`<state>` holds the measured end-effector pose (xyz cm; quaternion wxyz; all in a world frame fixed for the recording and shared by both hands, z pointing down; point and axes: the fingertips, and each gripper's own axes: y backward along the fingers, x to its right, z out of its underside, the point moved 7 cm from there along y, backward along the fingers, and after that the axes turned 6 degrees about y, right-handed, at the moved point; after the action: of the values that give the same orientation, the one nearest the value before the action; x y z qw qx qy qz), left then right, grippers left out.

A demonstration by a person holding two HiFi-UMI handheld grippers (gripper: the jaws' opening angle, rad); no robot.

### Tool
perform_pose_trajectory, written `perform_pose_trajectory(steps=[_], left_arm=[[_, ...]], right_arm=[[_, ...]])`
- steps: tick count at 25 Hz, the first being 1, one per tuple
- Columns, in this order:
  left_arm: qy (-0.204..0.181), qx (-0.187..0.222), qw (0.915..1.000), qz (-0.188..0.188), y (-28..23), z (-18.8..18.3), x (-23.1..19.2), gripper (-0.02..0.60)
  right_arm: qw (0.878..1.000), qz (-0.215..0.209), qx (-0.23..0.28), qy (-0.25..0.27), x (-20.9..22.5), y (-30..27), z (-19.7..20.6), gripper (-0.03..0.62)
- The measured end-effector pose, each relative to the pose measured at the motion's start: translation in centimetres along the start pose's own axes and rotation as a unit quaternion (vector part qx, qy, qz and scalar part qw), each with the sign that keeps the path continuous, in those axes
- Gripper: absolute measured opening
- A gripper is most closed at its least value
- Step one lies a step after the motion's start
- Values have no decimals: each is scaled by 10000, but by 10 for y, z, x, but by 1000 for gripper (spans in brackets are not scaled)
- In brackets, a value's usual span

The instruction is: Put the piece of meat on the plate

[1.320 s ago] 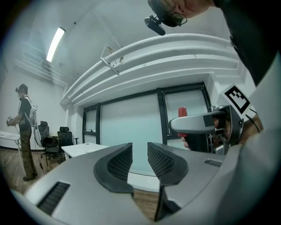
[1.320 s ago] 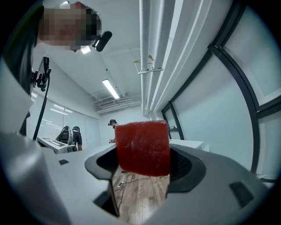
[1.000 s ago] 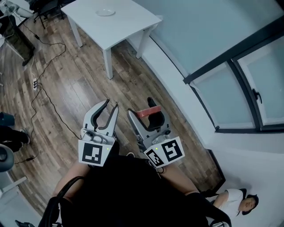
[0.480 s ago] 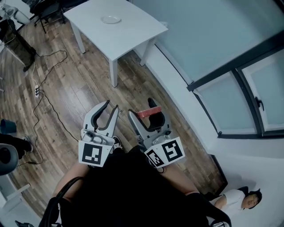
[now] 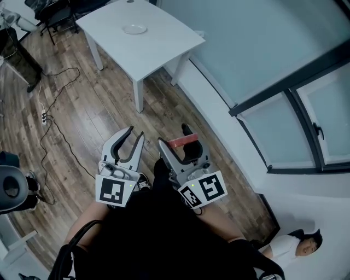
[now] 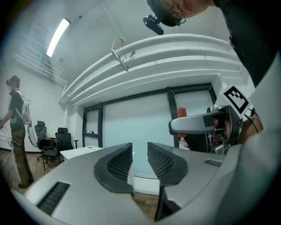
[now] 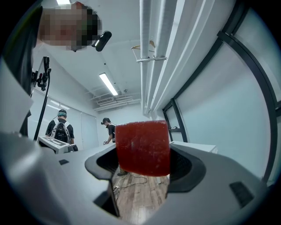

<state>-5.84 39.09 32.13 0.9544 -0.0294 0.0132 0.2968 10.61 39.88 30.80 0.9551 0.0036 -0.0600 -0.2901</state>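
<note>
Right gripper is clamped on the piece of meat, held over the floor just in front of the person's dark-clothed body. In the right gripper view the meat is a red slab with rounded corners and a grainy, slightly glossy face. It fills the gap between the black ribbed pads and sticks up above them.

Left gripper is just beside the right one. Its jaws are apart with nothing between them. Its pads are black, curved and mesh-textured. Both gripper bodies are grey plastic, each with a black-and-white marker cube.

Below is wood plank floor, brown, grain running diagonally. An open stretch lies between the grippers and the table. A thin black cable snakes across the floor at left to a white power strip. To the right a white ledge runs diagonally along the wall base and bounds the floor on that side. Above it are pale frosted panes in a dark window frame.

The table is well apart from the grippers, at top centre: white, matte, rectangular, square legs, near corner pointing toward the person. The plate sits on its far half, small, round, white, with bare tabletop around it. Black office chairs stand past the table's left edge. A person is at lower right by the wall.
</note>
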Motion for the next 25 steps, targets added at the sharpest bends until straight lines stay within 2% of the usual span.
perform_pose_trajectory(steps=[11, 25], left_arm=[[-147, 31, 9997, -203, -43, -9, -23, 110], [-145, -4, 9988, -471, -156, -29, -58, 110]], right_arm=[[9995, -329, 28, -4, 31, -48, -2, 313], [9977, -664, 61, -101, 123, -136, -18, 313]])
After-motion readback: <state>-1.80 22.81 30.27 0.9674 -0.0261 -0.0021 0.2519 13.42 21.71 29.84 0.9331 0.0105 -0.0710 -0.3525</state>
